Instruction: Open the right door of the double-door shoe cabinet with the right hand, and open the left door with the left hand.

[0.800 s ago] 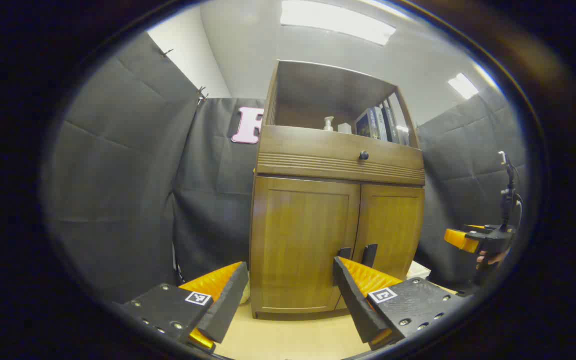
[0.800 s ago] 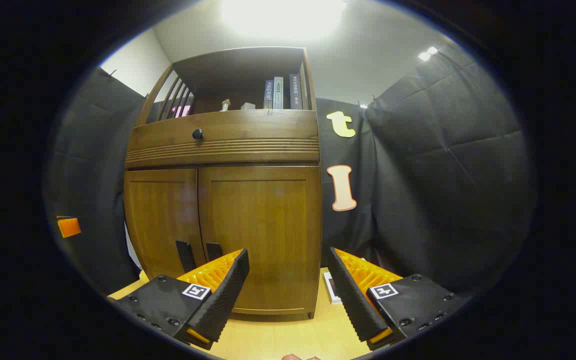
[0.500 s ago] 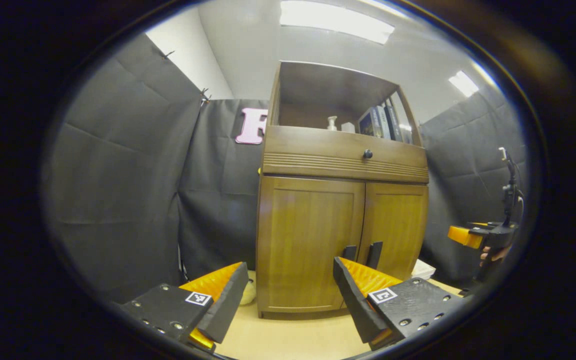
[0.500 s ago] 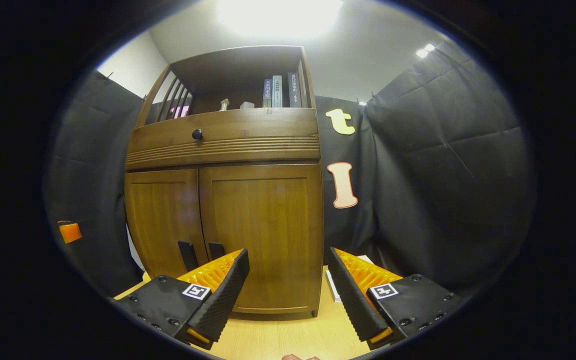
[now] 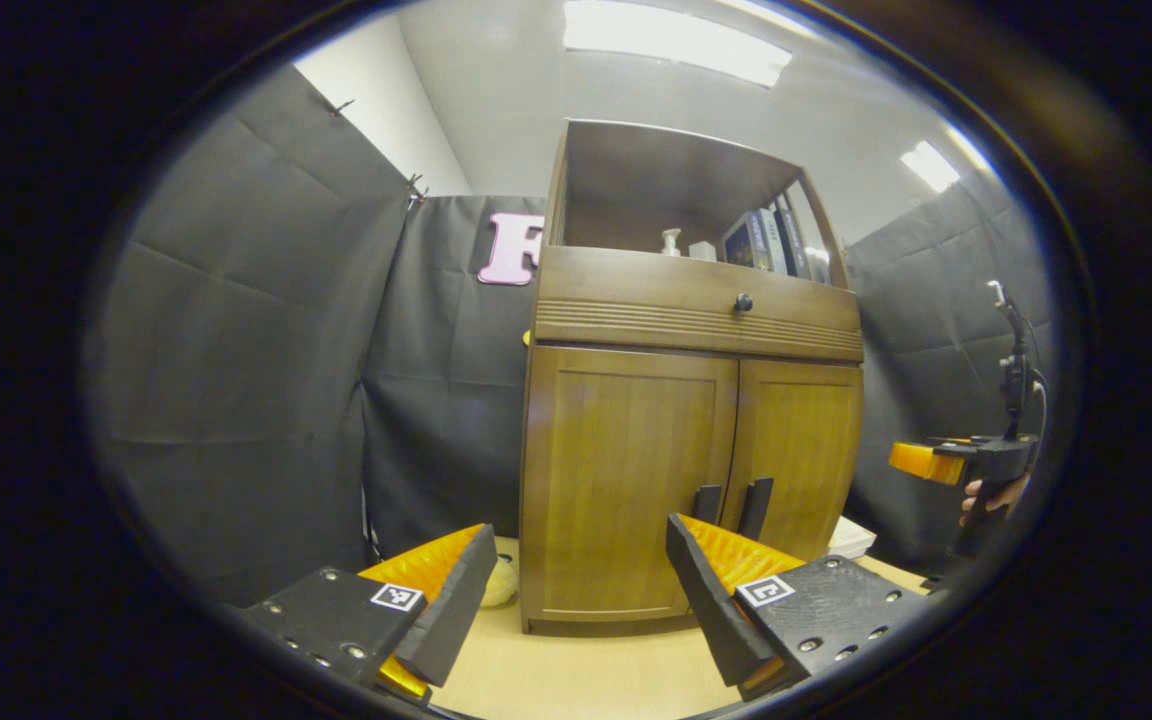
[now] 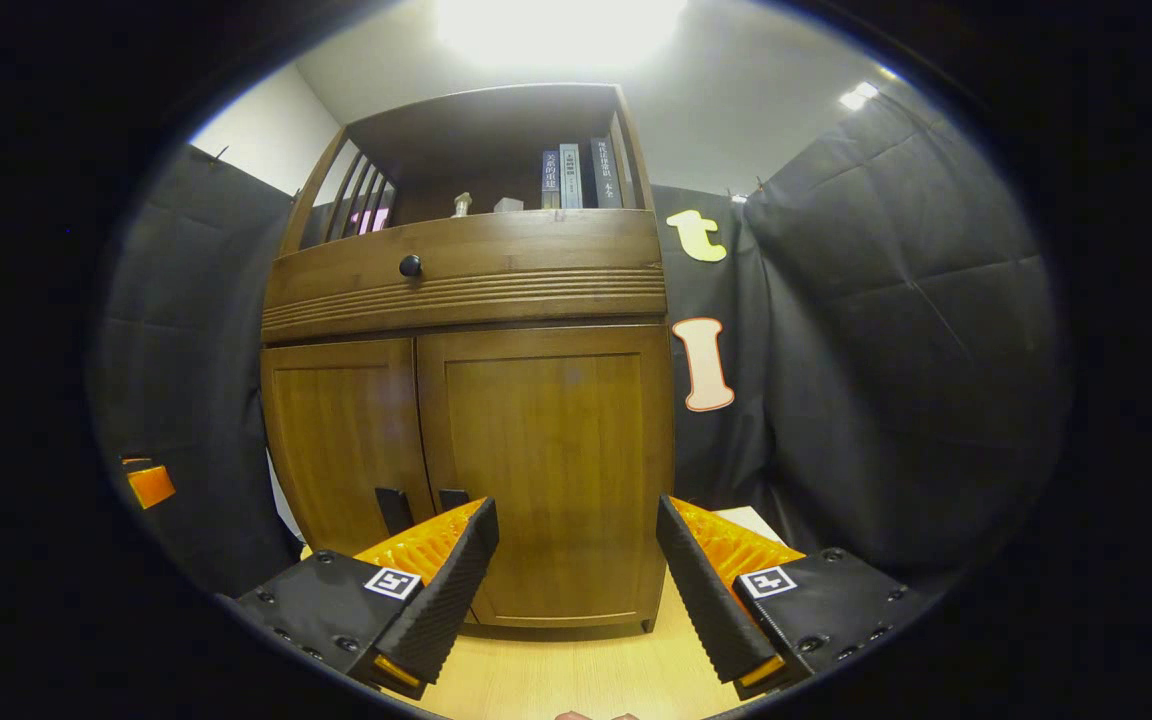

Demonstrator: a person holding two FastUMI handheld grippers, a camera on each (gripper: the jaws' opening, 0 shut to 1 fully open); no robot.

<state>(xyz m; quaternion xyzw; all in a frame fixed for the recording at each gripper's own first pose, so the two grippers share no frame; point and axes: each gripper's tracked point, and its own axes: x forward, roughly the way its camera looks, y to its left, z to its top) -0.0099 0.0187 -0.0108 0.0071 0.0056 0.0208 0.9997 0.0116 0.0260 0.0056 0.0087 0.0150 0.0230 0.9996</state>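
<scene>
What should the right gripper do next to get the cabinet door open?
Probably move the right gripper forward and a bit left, toward the right door's handle. Both doors look closed, the gripper is open and apart from the cabinet, and that handle sits near its left finger, not between the fingers.

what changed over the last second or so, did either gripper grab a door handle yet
No grab yet. The cabinet has slid slightly rightward in both views, so both cameras shifted a little. The left gripper and right gripper stay open and short of the handles; both doors stay shut.
</scene>
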